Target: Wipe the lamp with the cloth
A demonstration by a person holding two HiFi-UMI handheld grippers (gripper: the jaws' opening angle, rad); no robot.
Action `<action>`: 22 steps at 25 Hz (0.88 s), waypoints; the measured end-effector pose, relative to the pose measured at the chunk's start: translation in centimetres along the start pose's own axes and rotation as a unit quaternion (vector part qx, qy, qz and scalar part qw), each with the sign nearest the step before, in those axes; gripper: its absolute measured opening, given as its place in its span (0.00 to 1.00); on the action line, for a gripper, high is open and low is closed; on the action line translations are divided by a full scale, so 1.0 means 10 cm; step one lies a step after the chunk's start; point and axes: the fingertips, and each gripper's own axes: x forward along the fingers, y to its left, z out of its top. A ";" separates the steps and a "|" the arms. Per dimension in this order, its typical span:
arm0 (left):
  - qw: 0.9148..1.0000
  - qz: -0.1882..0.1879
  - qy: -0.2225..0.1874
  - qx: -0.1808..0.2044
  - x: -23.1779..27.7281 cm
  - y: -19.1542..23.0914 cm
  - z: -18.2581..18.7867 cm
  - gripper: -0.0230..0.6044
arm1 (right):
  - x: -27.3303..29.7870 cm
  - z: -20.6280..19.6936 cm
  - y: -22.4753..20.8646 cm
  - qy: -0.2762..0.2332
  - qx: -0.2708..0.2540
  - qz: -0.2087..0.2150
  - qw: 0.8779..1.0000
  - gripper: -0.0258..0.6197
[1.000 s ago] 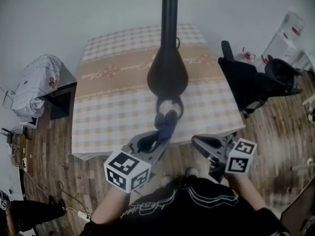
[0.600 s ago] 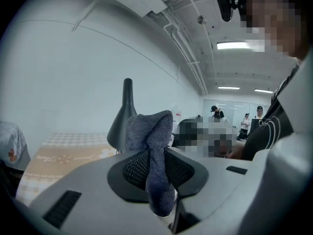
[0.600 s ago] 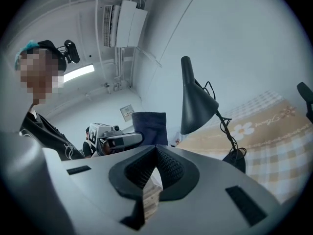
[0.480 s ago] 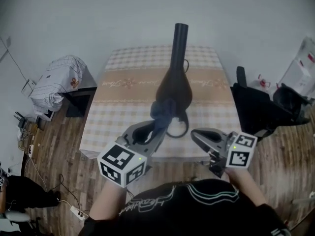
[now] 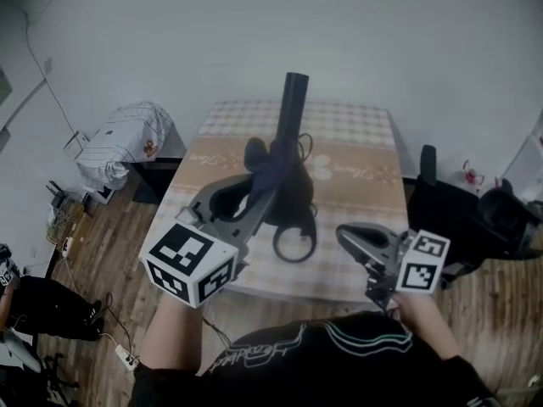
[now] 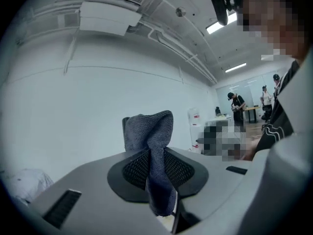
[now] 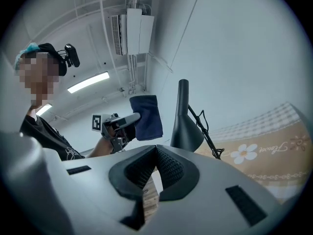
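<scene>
Left hand-held gripper [image 5: 257, 183] is seen clenched on the dark blue cloth [image 5: 265, 161], which is pinched at its middle so that a bunched fold stands free above the pads and a tail hangs below. That free fold is judged to be the part meant for wiping. The cloth is held up level with the black lamp [image 5: 293, 117], close against its left side; contact cannot be confirmed from any view. The lamp is stood on the checked tabletop [image 5: 361, 155], its narrow tube pointed upward and its wide shade below, so the upper part is likely to be wiped first. Farther right, the right hand-held gripper [image 5: 355, 236] is kept low at the near edge of the tabletop, closed on nothing, apparently in reserve to steady the lamp.
</scene>
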 end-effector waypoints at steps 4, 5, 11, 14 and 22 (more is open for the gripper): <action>0.998 0.035 -0.004 0.043 0.19 0.09 0.30 0.15 | -0.12 0.10 -0.15 0.005 0.000 0.017 1.000 0.06; 0.998 0.042 -0.002 0.054 0.24 0.12 0.36 0.15 | -0.15 0.14 -0.17 0.006 -0.002 0.021 1.000 0.06; 0.990 0.083 0.019 0.112 0.52 0.23 0.66 0.15 | -0.34 0.30 -0.37 0.002 -0.009 0.033 0.999 0.06; 0.984 0.105 0.022 0.146 0.69 0.31 0.80 0.15 | -0.42 0.39 -0.46 0.000 -0.015 0.034 0.999 0.06; 0.970 0.139 0.068 0.188 1.12 0.49 0.82 0.15 | -0.58 0.46 -0.68 -0.003 -0.011 0.033 0.999 0.06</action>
